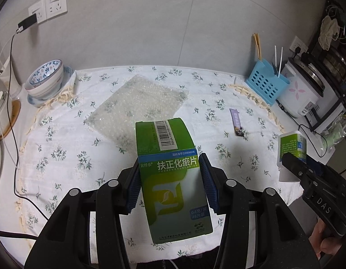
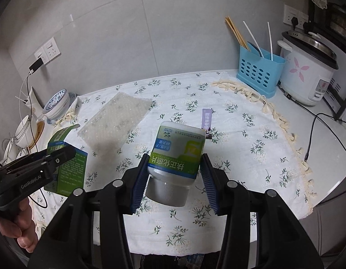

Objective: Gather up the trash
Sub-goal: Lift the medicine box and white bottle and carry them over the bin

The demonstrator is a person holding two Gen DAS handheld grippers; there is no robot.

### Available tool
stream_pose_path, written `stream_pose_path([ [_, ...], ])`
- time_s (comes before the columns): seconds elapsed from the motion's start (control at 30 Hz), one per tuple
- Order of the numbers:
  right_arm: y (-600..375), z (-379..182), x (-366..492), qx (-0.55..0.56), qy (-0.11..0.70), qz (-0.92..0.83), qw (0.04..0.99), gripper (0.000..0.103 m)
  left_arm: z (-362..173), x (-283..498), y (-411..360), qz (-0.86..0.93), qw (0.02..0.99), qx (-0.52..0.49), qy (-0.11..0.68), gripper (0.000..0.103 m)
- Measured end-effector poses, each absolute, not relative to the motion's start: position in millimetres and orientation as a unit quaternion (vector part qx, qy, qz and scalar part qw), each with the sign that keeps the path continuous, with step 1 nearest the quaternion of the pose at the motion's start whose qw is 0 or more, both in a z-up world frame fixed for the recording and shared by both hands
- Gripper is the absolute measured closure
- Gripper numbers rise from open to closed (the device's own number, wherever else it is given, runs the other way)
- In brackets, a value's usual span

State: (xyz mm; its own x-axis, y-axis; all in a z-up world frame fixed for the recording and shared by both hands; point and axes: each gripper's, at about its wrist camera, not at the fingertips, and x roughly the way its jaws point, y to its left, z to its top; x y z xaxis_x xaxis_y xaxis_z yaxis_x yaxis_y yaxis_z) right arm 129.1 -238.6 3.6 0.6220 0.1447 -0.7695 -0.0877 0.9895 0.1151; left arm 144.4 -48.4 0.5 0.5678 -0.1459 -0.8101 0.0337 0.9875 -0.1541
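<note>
Left claw (image 1: 169, 179) gripping glossy carton (image 1: 173, 179), ribbed pads (image 1: 133, 190)

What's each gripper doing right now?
Left gripper: closed on the green medicine box.
Right gripper: closed on the white medicine bottle.

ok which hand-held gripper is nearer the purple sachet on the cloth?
Right. The right hand-held gripper, holding the bottle, sits just short of the purple sachet. The left hand-held gripper, holding the green box, is further left.
</note>
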Motion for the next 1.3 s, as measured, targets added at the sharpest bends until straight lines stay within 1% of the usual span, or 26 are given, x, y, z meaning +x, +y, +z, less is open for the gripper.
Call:
stream_pose_path([
  [0.7,-244,10,56,0.021,0.428,0.084,0.9,0.059,13,76,-79,-0.073,0.886,-0.053,0.455,0.055],
  [1.07,-256,9,21,0.024,0.424,0.09,0.901,0.059,5,37,-93,-0.076,0.883,-0.051,0.46,0.056],
  [1.3,-267,-1,-2,0.026,0.431,0.095,0.897,0.059,-4,11,-99,-0.067,0.881,-0.054,0.465,0.056],
])
